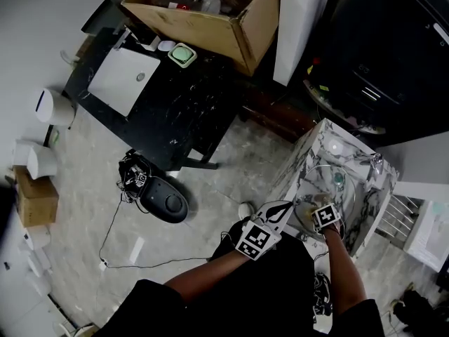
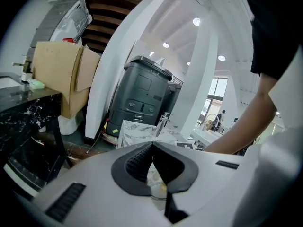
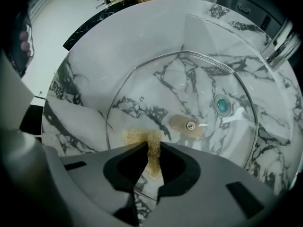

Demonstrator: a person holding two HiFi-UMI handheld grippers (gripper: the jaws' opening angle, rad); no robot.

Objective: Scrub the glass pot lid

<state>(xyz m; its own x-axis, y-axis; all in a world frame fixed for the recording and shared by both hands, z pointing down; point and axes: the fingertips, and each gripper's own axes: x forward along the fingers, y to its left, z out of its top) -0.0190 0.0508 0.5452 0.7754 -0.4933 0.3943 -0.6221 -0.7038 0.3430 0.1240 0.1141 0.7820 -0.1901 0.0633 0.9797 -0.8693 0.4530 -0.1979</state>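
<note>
The glass pot lid [image 3: 189,79] leans inside the marble sink [image 3: 94,65], its knob [image 3: 187,124] facing me. My right gripper [image 3: 152,148] is shut on a tan scrubbing pad [image 3: 142,137], and the pad presses on the lid's lower left part. In the head view the lid [image 1: 330,188] shows as a clear disc in the sink, with my left gripper [image 1: 286,206] at its near-left rim. In the left gripper view the left gripper [image 2: 152,145] has its jaws closed, and a sliver of glass rim [image 2: 158,188] shows between them.
A teal drain plug [image 3: 221,105] lies under the lid and a chrome tap [image 3: 279,46] stands at the sink's far right. A black table [image 1: 175,104], a cardboard box [image 1: 203,12] and a black round device [image 1: 165,199] with cables lie to the left on the floor.
</note>
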